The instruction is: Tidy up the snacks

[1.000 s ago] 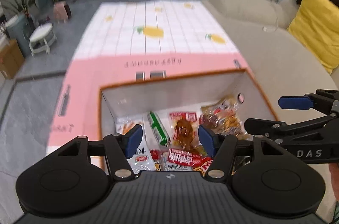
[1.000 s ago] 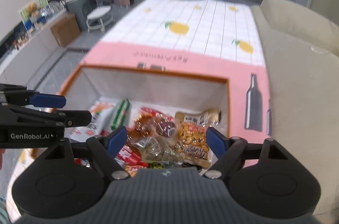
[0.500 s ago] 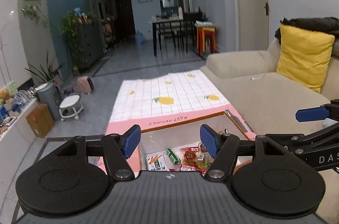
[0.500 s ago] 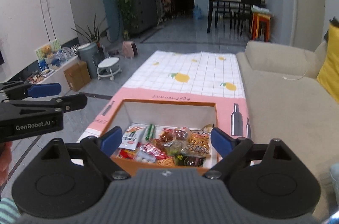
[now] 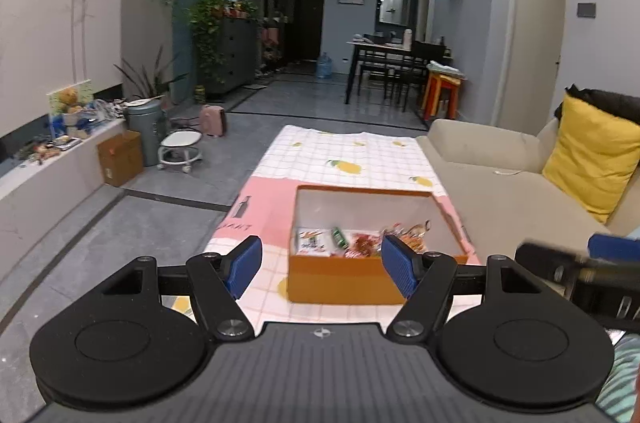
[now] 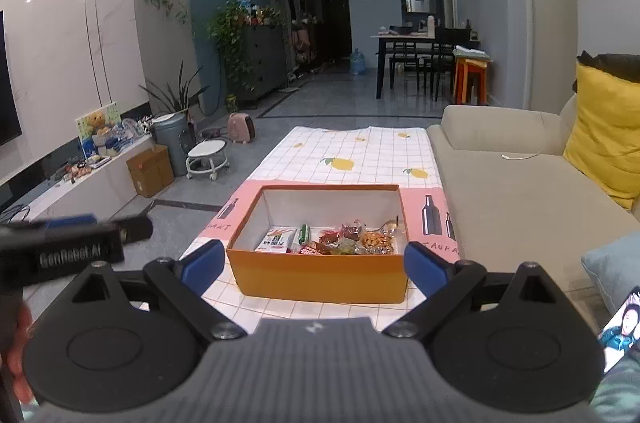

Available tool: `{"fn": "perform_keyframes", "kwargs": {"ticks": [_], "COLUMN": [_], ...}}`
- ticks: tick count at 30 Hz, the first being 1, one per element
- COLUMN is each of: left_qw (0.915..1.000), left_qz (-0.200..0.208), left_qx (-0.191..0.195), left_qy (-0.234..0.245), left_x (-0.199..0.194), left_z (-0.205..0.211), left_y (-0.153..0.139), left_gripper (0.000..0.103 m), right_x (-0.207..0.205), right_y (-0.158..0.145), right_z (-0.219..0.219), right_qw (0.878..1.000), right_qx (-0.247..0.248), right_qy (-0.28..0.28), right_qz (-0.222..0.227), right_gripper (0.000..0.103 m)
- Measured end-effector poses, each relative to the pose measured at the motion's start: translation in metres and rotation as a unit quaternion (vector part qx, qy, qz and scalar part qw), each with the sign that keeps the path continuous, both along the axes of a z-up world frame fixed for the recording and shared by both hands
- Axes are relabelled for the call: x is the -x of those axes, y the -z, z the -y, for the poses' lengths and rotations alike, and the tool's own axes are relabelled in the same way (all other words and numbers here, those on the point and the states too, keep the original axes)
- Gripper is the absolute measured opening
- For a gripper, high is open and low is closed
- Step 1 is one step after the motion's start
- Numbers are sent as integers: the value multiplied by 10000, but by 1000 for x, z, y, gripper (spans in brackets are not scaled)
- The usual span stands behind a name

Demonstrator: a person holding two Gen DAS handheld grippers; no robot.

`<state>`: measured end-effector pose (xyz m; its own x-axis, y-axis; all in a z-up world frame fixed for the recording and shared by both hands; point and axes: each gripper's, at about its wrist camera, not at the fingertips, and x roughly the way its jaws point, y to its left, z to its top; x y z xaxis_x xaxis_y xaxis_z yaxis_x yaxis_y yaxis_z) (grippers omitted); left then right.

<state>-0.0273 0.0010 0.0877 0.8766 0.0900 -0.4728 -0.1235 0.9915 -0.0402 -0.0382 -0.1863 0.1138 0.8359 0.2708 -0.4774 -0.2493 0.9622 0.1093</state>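
An orange open box [image 5: 344,279] [image 6: 320,275] stands near the front end of a low table with a pink and white lemon-print cloth [image 5: 352,159] [image 6: 352,151]. Several snack packets [image 5: 360,243] [image 6: 328,241] lie inside it. My left gripper [image 5: 322,265] is open and empty, held back from the box and above the table end. My right gripper [image 6: 316,263] is open and empty, also back from the box. Each gripper shows at the edge of the other's view.
A beige sofa [image 6: 520,183] with a yellow cushion [image 6: 608,127] runs along the table's right side. Grey floor, a small white stool [image 6: 208,159], a cardboard box [image 6: 152,171] and a low TV bench lie to the left. A dining table stands far behind.
Both grippers have pulled back and up from just over the box to well behind it. Both stay open and empty. The snacks remain in the box.
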Motion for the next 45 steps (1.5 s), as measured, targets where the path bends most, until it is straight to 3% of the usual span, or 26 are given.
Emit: {"fn": "perform_keyframes", "kwargs": {"ticks": [4,6,10,21,45], "left_qw": [9999,9999,9988,9981,9973], "left_qz": [-102,-70,-125,-484,-591], "left_qx": [70,-108,-464,-379,-413], "left_qy": [-85,-109,-86,56,104], "left_x": [9,13,8,2,4], "left_z": [-1,-1,5,9,11], "left_y": [8,13,25,49,49], "left_gripper": [83,87,88,88,88], "right_x": [8,11,11,12,18], "right_y": [4,11,30,63,61], "right_z": [1,-1,-3,11,4], "right_qw": [9997,9995,9998,9990,9993], "right_qx": [-209,-178,-34,-180,-15], "right_qy": [77,121,170,411,212], "right_qz": [125,215,136,58,321], "right_gripper": [93,96,97,97,97]}}
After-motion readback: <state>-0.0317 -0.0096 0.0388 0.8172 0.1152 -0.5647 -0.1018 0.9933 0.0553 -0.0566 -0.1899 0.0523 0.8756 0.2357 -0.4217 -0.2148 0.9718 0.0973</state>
